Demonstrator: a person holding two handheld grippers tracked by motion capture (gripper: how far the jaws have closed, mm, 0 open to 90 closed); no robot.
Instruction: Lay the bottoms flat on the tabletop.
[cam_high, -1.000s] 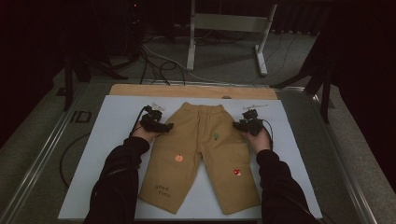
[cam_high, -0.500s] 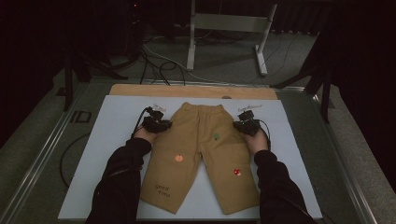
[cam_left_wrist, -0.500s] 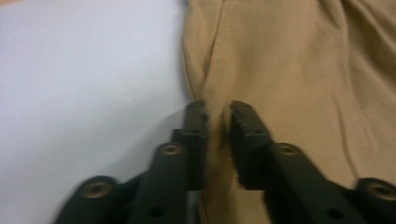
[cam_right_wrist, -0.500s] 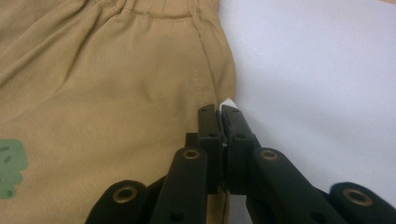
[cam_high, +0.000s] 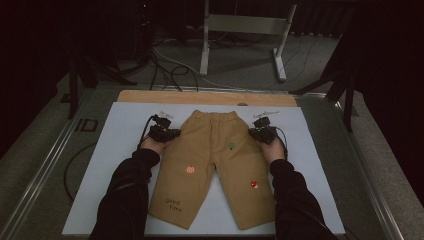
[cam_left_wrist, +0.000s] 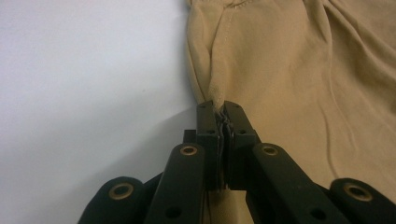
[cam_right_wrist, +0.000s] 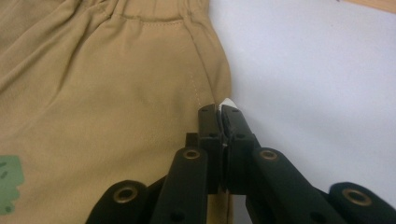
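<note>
Bare white board (cam_high: 110, 165) flanks trousers (cam_high: 215, 165); passage free.

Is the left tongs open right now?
No: in the left gripper view the left tongs are shut on the side edge of the tan pants, pinching a fold.

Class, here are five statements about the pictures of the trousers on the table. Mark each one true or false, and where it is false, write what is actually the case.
1. The tan trousers lie flat on a light blue mat. True.
2. The left gripper is open above the cloth. False: its jaws are shut on a pinched fold at the trousers' side edge.
3. The right gripper is closed at the trousers' other side edge. True.
4. The waistband points toward the person. False: it lies at the far end, and the legs point toward the person.
5. The trousers are plain. False: they carry an orange patch, a green patch and small lettering.
</note>
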